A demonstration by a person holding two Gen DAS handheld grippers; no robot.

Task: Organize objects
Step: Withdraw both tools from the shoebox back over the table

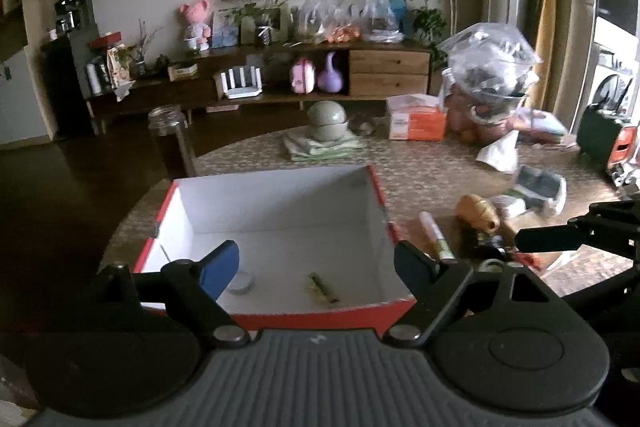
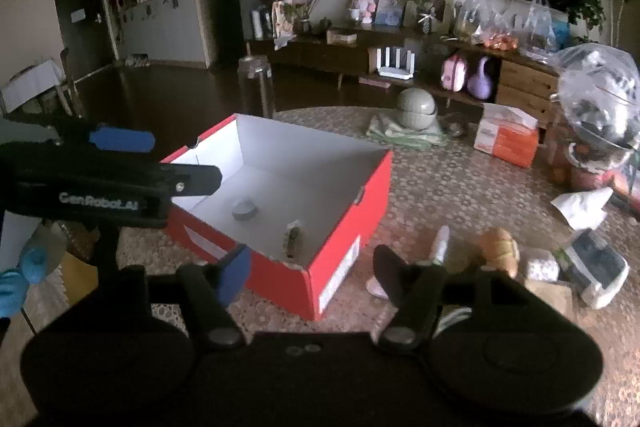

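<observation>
A red box [image 1: 320, 315] with a white inside stands on the patterned table [image 1: 420, 163]. In it lie a small round lid [image 1: 241, 283] and a short greenish stick [image 1: 322, 289]. My left gripper [image 1: 316, 259] hangs open over the box's near side, with nothing between its fingers. My right gripper [image 2: 310, 259] is open and empty above the box's [image 2: 340, 223] near right corner. To the right of the box lie a white marker [image 2: 440, 243], a brown toy [image 2: 498, 251] and a white device [image 2: 596, 267].
A glass jar [image 1: 170, 139] stands behind the box at the table's left edge. Grey bowls on folded cloth [image 1: 328, 125], an orange tissue box [image 1: 418, 119] and a full plastic bag [image 1: 488, 67] fill the far side. A blue-gloved hand [image 2: 16, 279] shows at the left.
</observation>
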